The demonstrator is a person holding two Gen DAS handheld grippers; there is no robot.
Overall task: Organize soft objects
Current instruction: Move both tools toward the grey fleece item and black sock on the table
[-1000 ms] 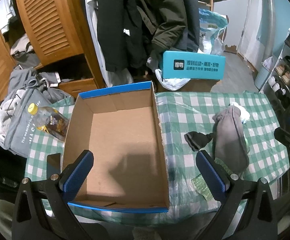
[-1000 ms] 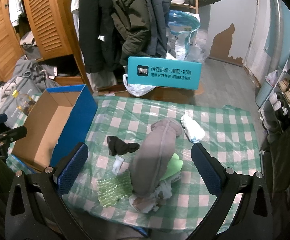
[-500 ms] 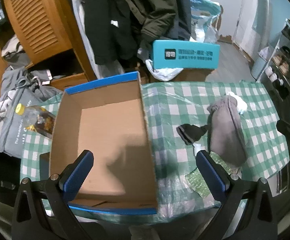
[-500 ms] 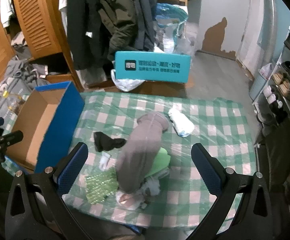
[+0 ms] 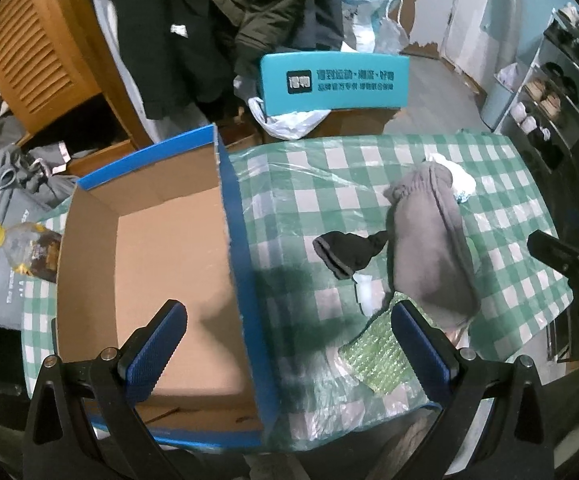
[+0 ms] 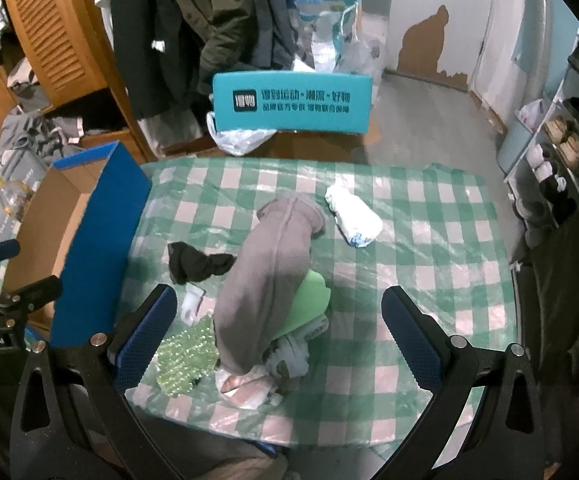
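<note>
Closer now, grey garment (image 6: 269,276) lies between open right tongs (image 6: 279,330).

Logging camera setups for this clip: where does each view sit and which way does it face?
Left wrist: on the left hand-held gripper, above the open blue-walled cardboard box; its blue-padded fingers show.
Right wrist: on the right hand-held gripper, over the long grey fabric roll; its fingers show.
Shared: box, roll, black sock, green-checked tablecloth.

Two high downward views, shared checked table (image 5: 373,168) (image 6: 441,240).
</note>
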